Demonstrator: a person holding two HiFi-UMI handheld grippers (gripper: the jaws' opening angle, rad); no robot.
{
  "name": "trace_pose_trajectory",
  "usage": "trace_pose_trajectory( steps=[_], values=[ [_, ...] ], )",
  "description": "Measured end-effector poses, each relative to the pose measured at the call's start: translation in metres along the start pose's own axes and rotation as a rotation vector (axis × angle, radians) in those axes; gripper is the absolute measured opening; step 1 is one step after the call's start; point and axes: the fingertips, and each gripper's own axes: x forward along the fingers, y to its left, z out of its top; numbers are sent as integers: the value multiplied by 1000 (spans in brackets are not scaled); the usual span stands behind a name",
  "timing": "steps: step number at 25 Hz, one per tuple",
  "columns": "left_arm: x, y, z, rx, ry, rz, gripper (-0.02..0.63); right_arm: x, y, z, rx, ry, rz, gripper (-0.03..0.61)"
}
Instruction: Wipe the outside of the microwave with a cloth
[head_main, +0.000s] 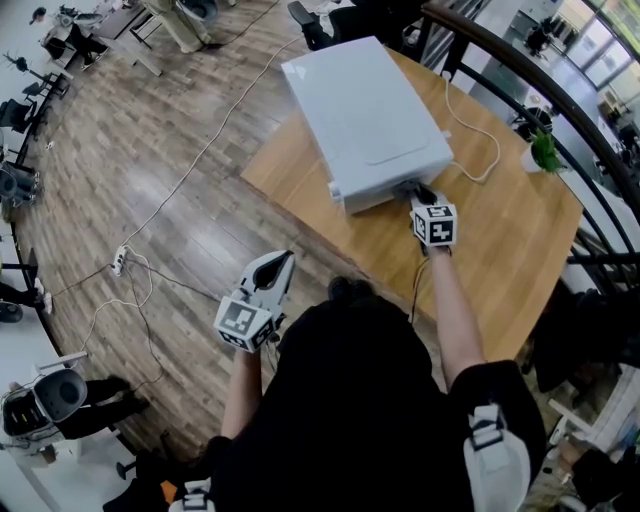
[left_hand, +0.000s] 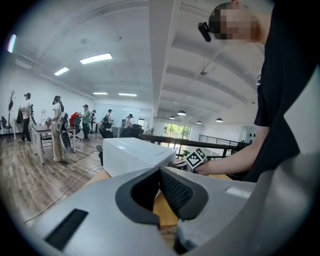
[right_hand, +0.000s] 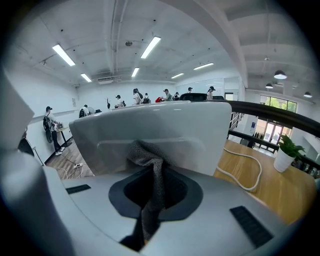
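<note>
The white microwave (head_main: 365, 115) stands on the wooden table (head_main: 500, 260). My right gripper (head_main: 421, 198) is shut on a grey cloth (right_hand: 146, 153) and holds it against the microwave's near side wall (right_hand: 150, 125). The cloth bunches up where it touches the wall and hangs down between the jaws. My left gripper (head_main: 280, 262) hangs off the table's near left edge, above the floor, away from the microwave (left_hand: 135, 152). Its jaws meet at the tips with nothing between them (left_hand: 160, 172). The right gripper's marker cube (left_hand: 196, 158) shows beside the microwave in the left gripper view.
A white cable (head_main: 470, 140) loops over the table right of the microwave. A potted plant (head_main: 543, 152) stands at the far right edge by a dark railing (head_main: 560, 90). Cables and a power strip (head_main: 120, 260) lie on the wooden floor at left. People stand at desks far off.
</note>
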Motion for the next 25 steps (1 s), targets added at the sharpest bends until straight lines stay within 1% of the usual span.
trace_pose_trajectory(
  steps=[2,6,12,16,19,22,25],
  values=[
    [-1,6,0,6,12,-9,2,2,4,-1,11,-7,-8,15],
    [-1,17,-3,23,8,-44,2,2,18,4,11,-29,-17,15],
    [2,21,-9,50,6,-108,2,1,40,0,10,-40,-20,15],
    [2,20,-10,63,28,-142,2,-1,66,0,-13,-18,3,15],
    [0,17,-15,75,21,-178,2,-1,83,-1,-31,-5,26,15],
    [2,15,-17,73,22,-196,2,2,92,0,-34,-27,38,15],
    [3,18,-16,66,21,-194,2,6,103,1,-38,-49,58,15]
  ],
)
